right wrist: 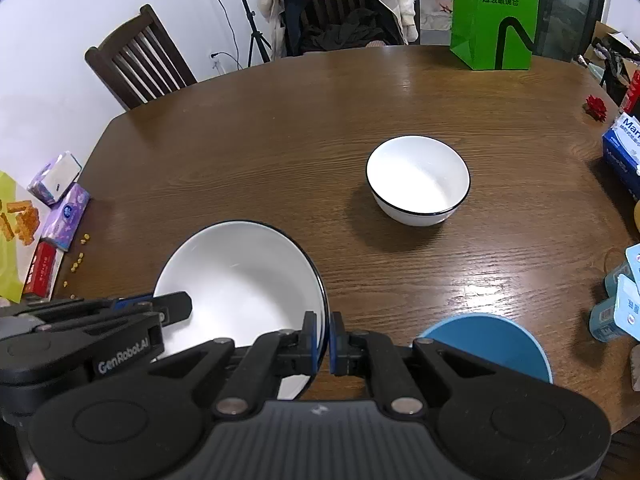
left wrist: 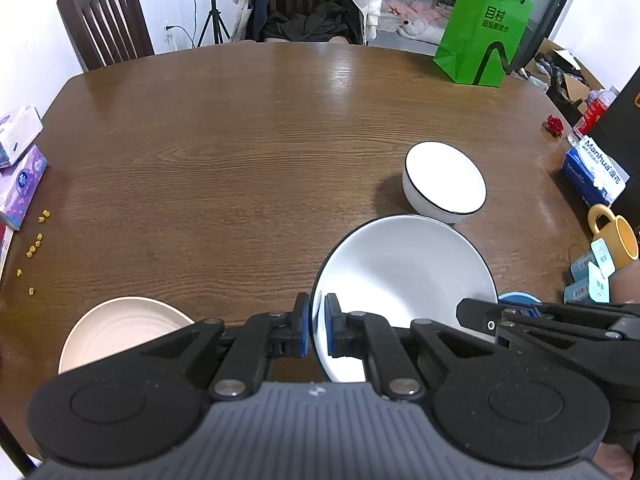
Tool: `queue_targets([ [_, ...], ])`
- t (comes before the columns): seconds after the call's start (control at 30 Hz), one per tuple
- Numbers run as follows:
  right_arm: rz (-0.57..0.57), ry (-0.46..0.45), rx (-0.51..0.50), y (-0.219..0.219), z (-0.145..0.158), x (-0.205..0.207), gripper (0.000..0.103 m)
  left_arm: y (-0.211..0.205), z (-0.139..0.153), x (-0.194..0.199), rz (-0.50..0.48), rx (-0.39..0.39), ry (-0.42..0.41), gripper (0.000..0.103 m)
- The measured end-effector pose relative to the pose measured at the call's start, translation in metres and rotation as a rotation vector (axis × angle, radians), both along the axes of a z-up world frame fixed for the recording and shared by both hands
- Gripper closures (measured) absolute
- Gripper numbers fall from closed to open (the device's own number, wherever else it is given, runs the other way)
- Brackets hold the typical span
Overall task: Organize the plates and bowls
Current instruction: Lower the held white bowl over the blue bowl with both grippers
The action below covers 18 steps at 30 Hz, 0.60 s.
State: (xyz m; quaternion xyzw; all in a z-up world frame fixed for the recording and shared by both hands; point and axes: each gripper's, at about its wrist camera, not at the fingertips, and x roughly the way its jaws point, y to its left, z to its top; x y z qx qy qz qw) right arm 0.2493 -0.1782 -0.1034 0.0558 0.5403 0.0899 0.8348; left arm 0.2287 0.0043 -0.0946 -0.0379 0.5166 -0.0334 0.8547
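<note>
Both grippers clamp one large white bowl (left wrist: 404, 276) by opposite rims: the left gripper (left wrist: 318, 326) at lower centre, the right gripper (right wrist: 325, 340) likewise. A smaller white bowl (right wrist: 418, 180) sits on the table (right wrist: 280, 160) beyond.

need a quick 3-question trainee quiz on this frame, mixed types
1. True or false: the large white bowl is gripped on opposite rims by the left hand-held gripper and the right hand-held gripper.
2. What stands beyond it on the table? A) small white bowl B) glass C) pan
3. What colour is the dish nearest the right hand-held gripper?

Key: 1 true; 2 A; 3 blue
</note>
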Motion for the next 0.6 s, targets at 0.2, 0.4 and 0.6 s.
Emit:
queue_targets([
  [0.2,-0.003,-0.01,0.0,-0.004,0.005,-0.009,0.097,-0.003,0.004,-0.007,-0.004,0.0,-0.01,0.095],
  [0.4,-0.009,-0.021,0.001,-0.01,0.011,-0.016,0.097,-0.009,0.009,-0.014,-0.014,0.001,-0.022,0.095],
  [0.6,-0.021,-0.03,0.002,-0.015,0.016,-0.023,0.097,-0.015,0.014,-0.02,-0.03,0.003,-0.03,0.095],
])
